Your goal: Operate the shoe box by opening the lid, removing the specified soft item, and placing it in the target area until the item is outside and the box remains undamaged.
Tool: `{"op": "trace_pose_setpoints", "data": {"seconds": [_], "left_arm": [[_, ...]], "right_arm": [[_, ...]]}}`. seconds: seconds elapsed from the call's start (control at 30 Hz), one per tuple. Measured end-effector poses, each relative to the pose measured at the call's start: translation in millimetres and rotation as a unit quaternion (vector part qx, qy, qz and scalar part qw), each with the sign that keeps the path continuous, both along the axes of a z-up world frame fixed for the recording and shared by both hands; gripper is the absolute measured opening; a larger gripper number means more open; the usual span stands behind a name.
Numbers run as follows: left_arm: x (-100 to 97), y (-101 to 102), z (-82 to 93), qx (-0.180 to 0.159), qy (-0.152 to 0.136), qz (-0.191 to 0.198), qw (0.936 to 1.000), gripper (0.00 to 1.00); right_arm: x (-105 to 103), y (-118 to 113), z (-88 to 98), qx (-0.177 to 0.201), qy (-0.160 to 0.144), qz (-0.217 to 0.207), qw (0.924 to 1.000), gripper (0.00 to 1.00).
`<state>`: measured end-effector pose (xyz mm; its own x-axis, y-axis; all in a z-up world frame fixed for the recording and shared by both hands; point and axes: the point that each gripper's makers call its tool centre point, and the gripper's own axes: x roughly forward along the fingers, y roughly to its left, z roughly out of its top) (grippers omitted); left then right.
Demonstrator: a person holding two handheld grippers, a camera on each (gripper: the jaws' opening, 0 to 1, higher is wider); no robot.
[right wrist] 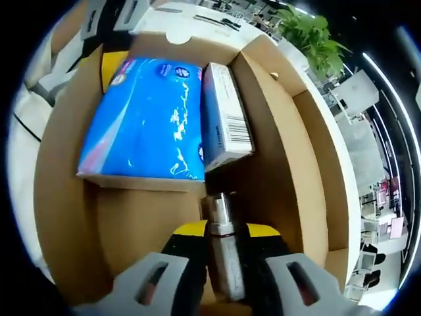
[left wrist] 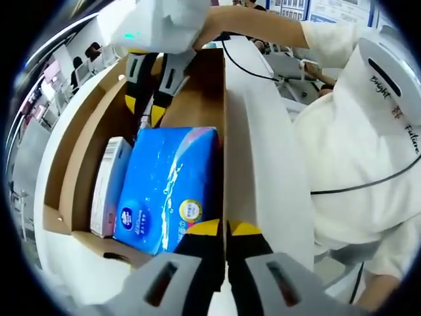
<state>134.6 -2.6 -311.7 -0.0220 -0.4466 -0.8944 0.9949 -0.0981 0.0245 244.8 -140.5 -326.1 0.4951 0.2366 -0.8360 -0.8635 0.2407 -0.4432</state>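
We see the left gripper [left wrist: 225, 245] closed on the shoe box [left wrist: 197, 99] wall, beside a blue tissue pack [left wrist: 168, 187]; the right gripper [left wrist: 150, 99] reaches inside opposite.

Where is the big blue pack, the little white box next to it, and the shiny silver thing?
blue pack [right wrist: 145, 122]: right gripper view, middle of its top face.
white box [right wrist: 227, 118]: right gripper view, its barcode side.
silver thing [right wrist: 223, 247]: right gripper view, its body between the jaws.

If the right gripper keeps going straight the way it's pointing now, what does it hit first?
Probably the blue tissue pack or the small barcoded box beside it. The right gripper, shut on a metal tube, points at their near edges; depth is unclear.
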Motion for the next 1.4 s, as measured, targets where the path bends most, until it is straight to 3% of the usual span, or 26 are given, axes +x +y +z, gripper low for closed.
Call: {"op": "trace_pose_setpoints", "data": {"seconds": [0.2, 0.4, 0.57, 0.6, 0.8, 0.9, 0.97, 1.03, 1.2, 1.27, 1.33, 1.4], "left_arm": [[-0.1, 0, -0.1, -0.001, -0.001, -0.001, 1.0, 0.01], [0.2, 0, -0.1, -0.002, -0.004, -0.002, 1.0, 0.01], [0.5, 0, 0.0, -0.002, -0.004, -0.002, 1.0, 0.01], [0.6, 0, 0.0, -0.002, -0.005, -0.002, 1.0, 0.01], [0.9, 0, -0.2, -0.001, -0.006, -0.002, 1.0, 0.01], [0.7, 0, -0.2, -0.002, -0.006, -0.002, 1.0, 0.01], [0.6, 0, -0.2, -0.002, -0.007, -0.002, 1.0, 0.01], [0.4, 0, -0.2, -0.002, -0.007, -0.002, 1.0, 0.01], [0.1, -1, -0.2, -0.002, -0.007, -0.002, 1.0, 0.01], [0.2, -1, -0.1, -0.002, -0.006, -0.003, 1.0, 0.01], [0.3, -1, 0.0, -0.002, -0.005, -0.003, 1.0, 0.01], [0.4, -1, 0.0, -0.002, -0.004, -0.004, 1.0, 0.01]], "right_arm": [[-2, 1, -1.0, -0.022, 0.009, 0.001, 0.9997, 0.19], [-9, -1, 0.2, -0.019, 0.046, -0.031, 0.9983, 0.18], [-22, -8, -1.5, -0.026, 0.098, -0.075, 0.992, 0.18], [-28, -10, -1.6, -0.032, 0.118, -0.078, 0.9894, 0.18], [-37, -13, -0.9, -0.033, 0.14, -0.071, 0.987, 0.18], [-35, -12, -1.9, -0.027, 0.154, -0.071, 0.9852, 0.2], [-28, -6, 2.6, -0.01, 0.147, -0.075, 0.9863, 0.25], [-36, 7, 3.1, 0.019, 0.182, -0.068, 0.9808, 0.24], [-33, 4, -5.0, -0.019, 0.183, -0.065, 0.9807, 0.24], [-32, 3, -8.0, -0.025, 0.193, -0.073, 0.9782, 0.25], [-37, -1, -15.0, -0.051, 0.22, -0.083, 0.9706, 0.23], [-35, -3, -18.6, -0.066, 0.217, -0.082, 0.9706, 0.19]]}}
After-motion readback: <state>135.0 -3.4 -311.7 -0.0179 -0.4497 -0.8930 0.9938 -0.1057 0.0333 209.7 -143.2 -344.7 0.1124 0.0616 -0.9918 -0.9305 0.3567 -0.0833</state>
